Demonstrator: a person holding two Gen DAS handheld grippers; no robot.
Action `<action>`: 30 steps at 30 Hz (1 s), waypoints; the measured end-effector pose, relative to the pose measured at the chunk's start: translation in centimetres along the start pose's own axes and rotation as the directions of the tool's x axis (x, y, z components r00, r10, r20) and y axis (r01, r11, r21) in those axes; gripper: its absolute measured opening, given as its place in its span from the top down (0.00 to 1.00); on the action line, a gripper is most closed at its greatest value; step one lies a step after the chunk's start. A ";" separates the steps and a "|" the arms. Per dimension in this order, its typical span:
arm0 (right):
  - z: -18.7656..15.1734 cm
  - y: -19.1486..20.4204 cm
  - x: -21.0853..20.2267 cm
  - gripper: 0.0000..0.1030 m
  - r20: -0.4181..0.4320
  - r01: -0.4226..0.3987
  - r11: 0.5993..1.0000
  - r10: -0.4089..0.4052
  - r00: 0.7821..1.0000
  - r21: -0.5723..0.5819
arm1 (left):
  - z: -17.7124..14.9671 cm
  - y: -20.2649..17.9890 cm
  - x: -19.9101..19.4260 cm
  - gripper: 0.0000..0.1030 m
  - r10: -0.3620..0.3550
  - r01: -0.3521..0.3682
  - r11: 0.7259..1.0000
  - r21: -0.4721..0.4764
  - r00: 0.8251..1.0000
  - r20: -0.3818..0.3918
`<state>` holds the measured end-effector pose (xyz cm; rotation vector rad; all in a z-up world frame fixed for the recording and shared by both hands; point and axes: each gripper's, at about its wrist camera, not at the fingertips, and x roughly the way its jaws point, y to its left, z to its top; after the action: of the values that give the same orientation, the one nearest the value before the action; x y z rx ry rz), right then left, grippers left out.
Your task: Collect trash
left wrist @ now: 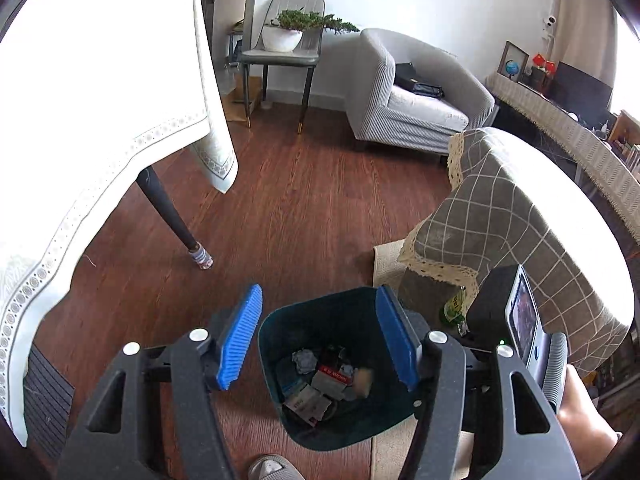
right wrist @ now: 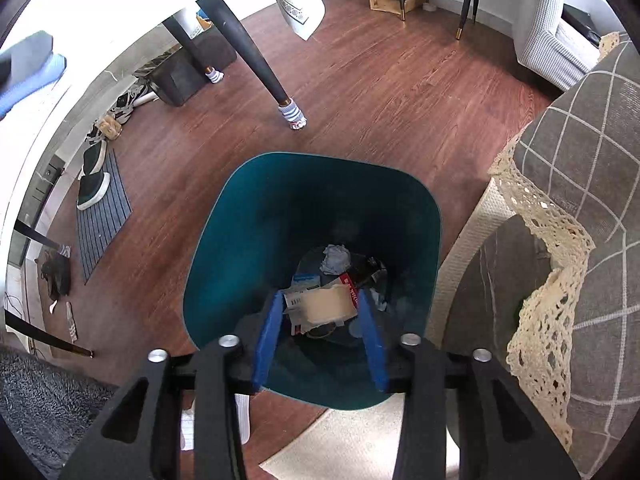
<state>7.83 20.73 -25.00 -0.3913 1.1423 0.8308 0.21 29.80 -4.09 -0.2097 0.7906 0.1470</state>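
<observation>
Left tongs (left wrist: 318, 336) parted, empty, above dark teal plastic trash bin (left wrist: 276, 332) on wood floor. Right tongs (right wrist: 322, 334) narrowly parted over bin, tan cardboard piece (right wrist: 326, 302) between pads, contact unclear. Print on trash unreadable.

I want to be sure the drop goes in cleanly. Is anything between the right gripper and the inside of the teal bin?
Nothing visible blocks it. The right gripper points down into the open, lidless teal bin, with only trash already lying on the bottom, such as a crumpled paper ball and a beige card.
</observation>
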 end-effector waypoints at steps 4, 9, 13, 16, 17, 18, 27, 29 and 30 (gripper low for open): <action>-0.5 -0.1 -0.4 0.55 0.000 0.009 1.000 -0.009 1.000 -0.007 | 0.7 -0.6 -1.0 0.44 0.005 -0.005 1.000 0.018 1.000 0.025; -0.8 0.3 -2.1 0.55 0.032 0.015 1.000 -0.014 0.999 -0.027 | 1.3 -1.5 -2.7 0.44 0.001 -0.003 0.999 0.043 0.998 0.059; -1.2 0.7 -4.3 0.55 0.071 0.016 0.999 -0.013 0.997 -0.047 | 0.8 -2.4 -3.6 0.42 0.000 -0.004 0.998 0.069 0.998 0.061; -1.5 0.8 -6.6 0.49 0.123 0.020 0.998 -0.013 0.992 -0.051 | 0.1 -2.8 -4.5 0.34 0.000 -0.004 0.998 0.061 0.997 0.071; -1.7 1.0 -7.6 0.45 0.146 0.034 0.998 -0.026 0.989 -0.053 | -0.1 -2.8 -4.8 0.29 0.000 -0.004 0.999 0.051 0.997 0.076; -1.8 1.1 -8.5 0.43 0.168 0.047 0.997 -0.037 0.985 -0.055 | -0.4 -2.8 -5.2 0.24 0.003 -0.007 0.999 0.043 0.996 0.085; -4.4 0.2 -18.5 0.26 0.360 0.166 0.986 -0.156 0.920 0.003 | -1.3 -4.4 -8.9 0.10 0.050 -0.051 0.999 -0.004 0.983 0.176; -5.1 -0.1 -21.0 0.18 0.405 0.190 0.981 -0.184 0.896 0.026 | -1.3 -5.0 -9.9 0.08 0.058 -0.058 0.998 -0.007 0.977 0.205; -5.6 -0.4 -22.4 0.16 0.427 0.202 0.979 -0.199 0.882 0.040 | -1.3 -5.3 -10.3 0.07 0.058 -0.058 0.998 -0.008 0.974 0.220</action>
<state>0.77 8.33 -6.86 -0.3046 0.6740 0.6930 -6.76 23.75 3.11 -0.1682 0.5764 0.2221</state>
